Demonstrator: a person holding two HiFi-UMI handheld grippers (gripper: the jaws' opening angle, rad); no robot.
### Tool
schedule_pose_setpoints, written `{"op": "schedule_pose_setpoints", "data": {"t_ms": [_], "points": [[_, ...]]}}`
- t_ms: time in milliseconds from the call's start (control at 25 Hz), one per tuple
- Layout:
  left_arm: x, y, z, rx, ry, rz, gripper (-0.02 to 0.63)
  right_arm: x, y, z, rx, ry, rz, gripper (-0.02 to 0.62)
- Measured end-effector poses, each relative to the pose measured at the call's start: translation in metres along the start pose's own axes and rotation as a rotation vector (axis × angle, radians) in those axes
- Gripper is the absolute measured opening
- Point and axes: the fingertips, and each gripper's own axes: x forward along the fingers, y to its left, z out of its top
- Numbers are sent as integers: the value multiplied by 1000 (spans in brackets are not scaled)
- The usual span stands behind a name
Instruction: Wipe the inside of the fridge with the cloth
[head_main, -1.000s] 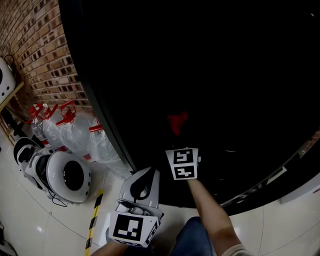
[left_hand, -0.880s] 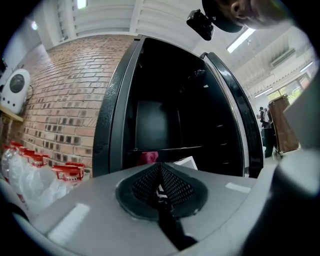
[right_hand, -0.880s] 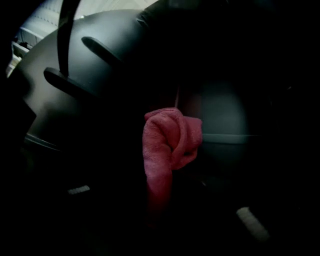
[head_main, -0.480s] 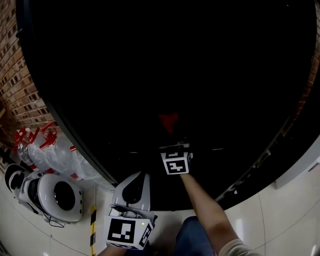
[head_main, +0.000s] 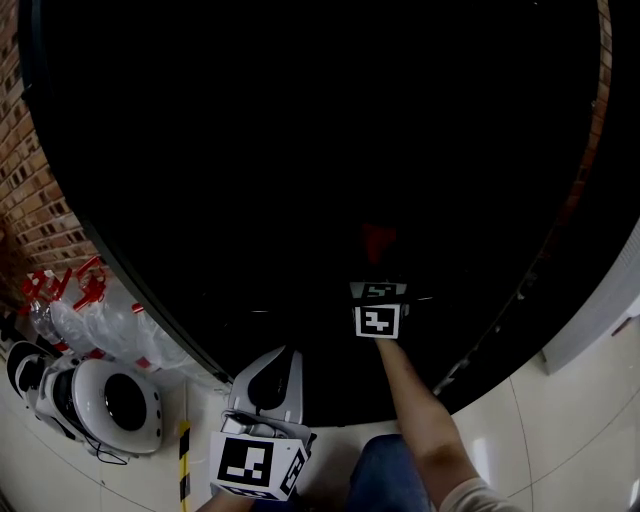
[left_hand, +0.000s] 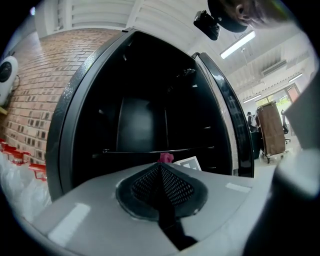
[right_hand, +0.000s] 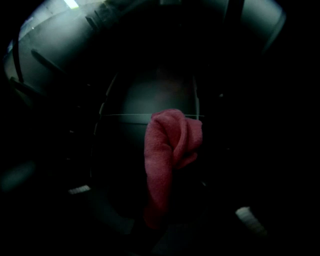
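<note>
Inside the dark fridge (left_hand: 75, 110), the right gripper (head_main: 378, 285) clamps its fingers on a red cloth (right_hand: 167, 150). The cloth's long axis runs straight ahead from the fingers, bunched tip toward the back wall (level with a shelf edge). The left gripper (left_hand: 161, 185), fingers pressed together and empty, hovers outside.

From the head: looks steeply down into the dark open fridge (head_main: 300, 150), from just outside, with floor tiles (head_main: 580, 420) and brick wall (head_main: 30, 200) at the edges. From the left gripper (left_hand: 161, 172): sits low and further back, faces roughly level over closed jaws, takes in the whole fridge front. From the right gripper (head_main: 378, 290): sits inside the fridge, faces the back wall, close on the red cloth (right_hand: 167, 150) pinched between its jaws. Shares across all three: fridge interior and cloth.
</note>
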Motion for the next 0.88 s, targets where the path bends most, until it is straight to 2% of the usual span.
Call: {"op": "schedule_pose_setpoints", "data": {"t_ms": [280,600,880], "points": [[6,-9,10,25,-7,-2,15,-29,3,6,-23,16,-6,57],[24,-26,27,34,-38,-13,15,-101,23,-1,-14,14,77,57],[35,-52,17,29,-24,-37,15,-162,27,-7,-20,-1,125,58]]}}
